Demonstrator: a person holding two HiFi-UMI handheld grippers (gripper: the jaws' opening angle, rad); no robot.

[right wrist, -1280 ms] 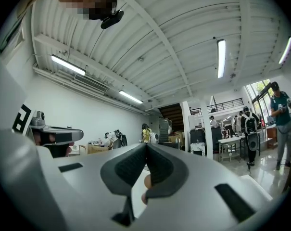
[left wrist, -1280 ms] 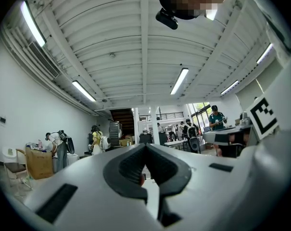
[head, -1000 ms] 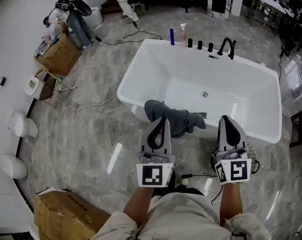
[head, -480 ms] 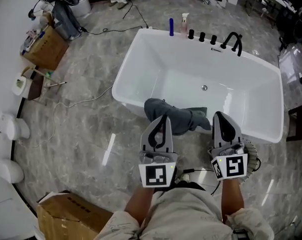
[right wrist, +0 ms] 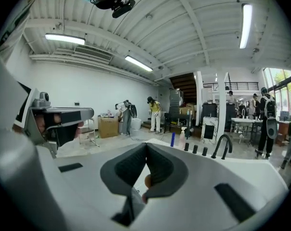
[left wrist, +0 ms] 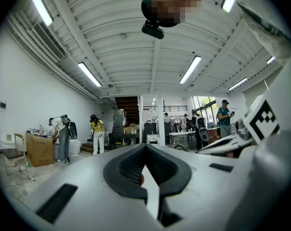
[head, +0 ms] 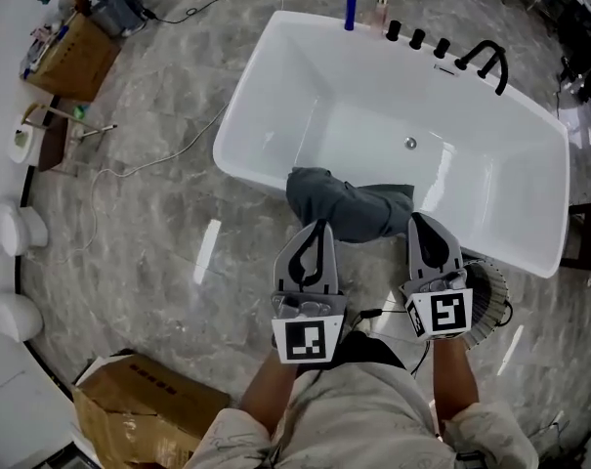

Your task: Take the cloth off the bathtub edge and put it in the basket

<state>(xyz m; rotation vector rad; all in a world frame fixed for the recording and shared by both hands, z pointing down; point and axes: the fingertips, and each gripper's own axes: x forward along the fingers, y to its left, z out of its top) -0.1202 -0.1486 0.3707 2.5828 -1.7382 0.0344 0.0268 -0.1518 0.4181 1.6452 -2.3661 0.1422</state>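
Note:
A grey cloth (head: pixel 346 205) hangs crumpled over the near edge of the white bathtub (head: pixel 529 189), part inside and part outside. My left gripper (head: pixel 319 226) is shut and empty, its tip just short of the cloth's lower edge. Its jaws (left wrist: pixel 146 147) meet at the tip in the left gripper view. My right gripper (head: pixel 418 220) is also shut and empty, close to the cloth's right end, pointing at the tub rim. The right gripper view shows its jaws (right wrist: pixel 146 146) pressed together. A round ribbed basket (head: pixel 485 299) stands on the floor just right of the right gripper.
A black faucet (head: pixel 487 62) and bottles (head: pixel 352 10) line the tub's far rim. Cardboard boxes sit at the lower left (head: pixel 144 410) and upper left (head: pixel 68 52). A cable (head: pixel 148 164) trails over the marble floor. White fixtures (head: pixel 7 228) line the left wall.
Both grippers have moved forward toward the tub edge, still shut. The view has shifted so the cloth lies closer to their tips and the basket shows more.

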